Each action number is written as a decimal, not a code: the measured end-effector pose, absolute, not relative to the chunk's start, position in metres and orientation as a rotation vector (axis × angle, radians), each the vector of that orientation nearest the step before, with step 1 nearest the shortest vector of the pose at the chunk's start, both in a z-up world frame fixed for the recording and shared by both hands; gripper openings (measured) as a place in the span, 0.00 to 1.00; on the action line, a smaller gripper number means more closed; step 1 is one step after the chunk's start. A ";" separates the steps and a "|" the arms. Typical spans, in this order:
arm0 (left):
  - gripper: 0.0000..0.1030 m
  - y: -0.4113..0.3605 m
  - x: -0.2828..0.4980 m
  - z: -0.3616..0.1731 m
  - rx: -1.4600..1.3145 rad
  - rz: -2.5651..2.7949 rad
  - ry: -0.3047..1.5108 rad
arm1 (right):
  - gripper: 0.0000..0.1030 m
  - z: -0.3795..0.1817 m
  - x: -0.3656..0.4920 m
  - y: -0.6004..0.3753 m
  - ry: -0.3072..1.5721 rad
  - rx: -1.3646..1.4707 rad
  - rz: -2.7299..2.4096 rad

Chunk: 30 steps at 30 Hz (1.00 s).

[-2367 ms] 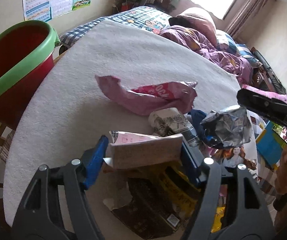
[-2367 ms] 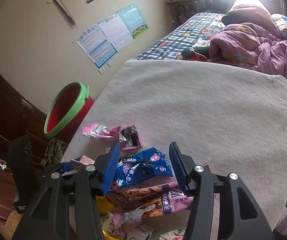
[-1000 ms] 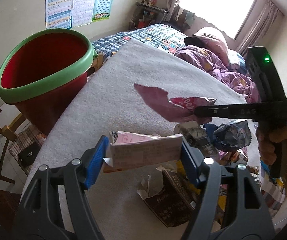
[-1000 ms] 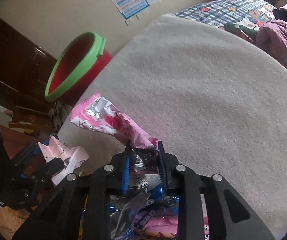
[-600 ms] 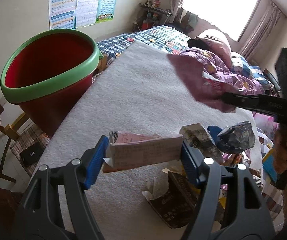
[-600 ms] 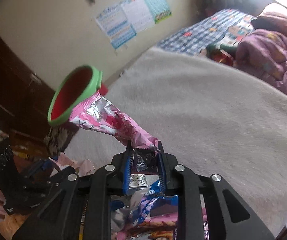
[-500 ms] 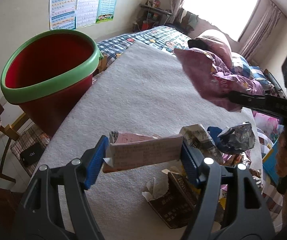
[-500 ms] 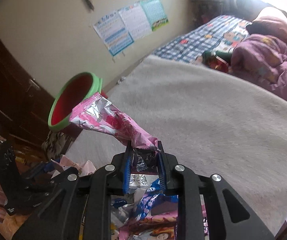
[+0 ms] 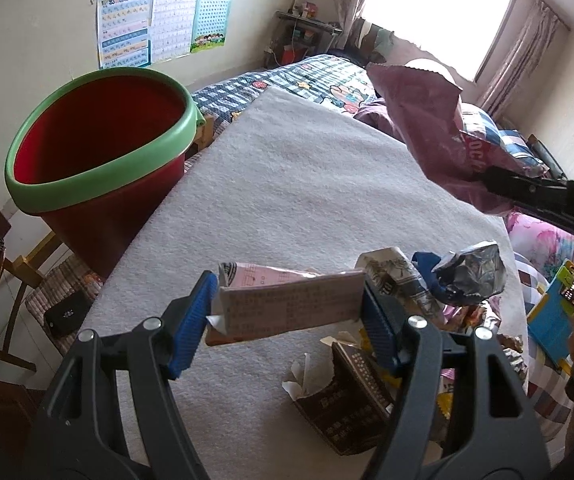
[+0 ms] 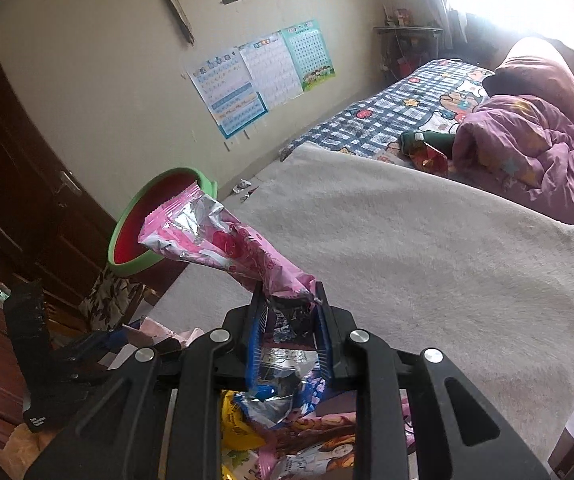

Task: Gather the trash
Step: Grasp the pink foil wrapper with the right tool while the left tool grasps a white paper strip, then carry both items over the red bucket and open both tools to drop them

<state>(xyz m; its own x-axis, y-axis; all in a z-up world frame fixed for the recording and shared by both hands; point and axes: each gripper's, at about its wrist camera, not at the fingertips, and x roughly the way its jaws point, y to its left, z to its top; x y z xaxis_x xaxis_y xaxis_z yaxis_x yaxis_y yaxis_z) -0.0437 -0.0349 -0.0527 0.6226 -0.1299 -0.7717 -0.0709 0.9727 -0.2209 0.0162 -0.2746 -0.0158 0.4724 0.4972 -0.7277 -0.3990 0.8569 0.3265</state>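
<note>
My left gripper [image 9: 287,308] is shut on a pink paper box [image 9: 287,304] and holds it above the grey blanket [image 9: 287,184]. My right gripper [image 10: 289,312] is shut on a pink foil wrapper [image 10: 215,244] and holds it up in the air; the wrapper also shows in the left wrist view [image 9: 427,120] at the right. A red bin with a green rim [image 9: 99,160] stands to the left of the blanket, and shows small in the right wrist view [image 10: 143,220]. A heap of trash [image 9: 439,280] lies at the blanket's near right.
A brown carton [image 9: 347,404] and a crumpled foil bag [image 9: 471,276] lie in the heap. More wrappers [image 10: 287,420] lie below my right gripper. A bed with a purple quilt [image 10: 527,148] is behind. A wooden chair [image 9: 3,280] stands under the bin.
My right gripper has lifted the pink wrapper higher off the blanket. My left gripper still holds the paper box and has barely moved.
</note>
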 end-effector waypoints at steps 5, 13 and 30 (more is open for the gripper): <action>0.65 -0.033 -0.044 -0.053 -0.247 -0.024 0.900 | 0.22 -0.020 0.010 -0.273 0.937 0.124 0.558; 0.65 -0.030 -0.046 -0.052 -0.229 -0.020 0.892 | 0.22 -0.017 0.004 -0.268 0.925 0.134 0.544; 0.65 0.027 -0.039 -0.038 -0.242 -0.015 0.823 | 0.22 -0.014 0.019 -0.224 0.928 0.136 0.473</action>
<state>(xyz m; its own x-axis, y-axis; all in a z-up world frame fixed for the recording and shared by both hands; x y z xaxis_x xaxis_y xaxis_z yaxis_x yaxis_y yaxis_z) -0.0387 0.0266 -0.0381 0.6814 -0.1066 -0.7241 -0.0803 0.9724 -0.2188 0.0192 -0.2238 -0.0140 0.5059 0.4483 -0.7369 -0.3333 0.8896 0.3123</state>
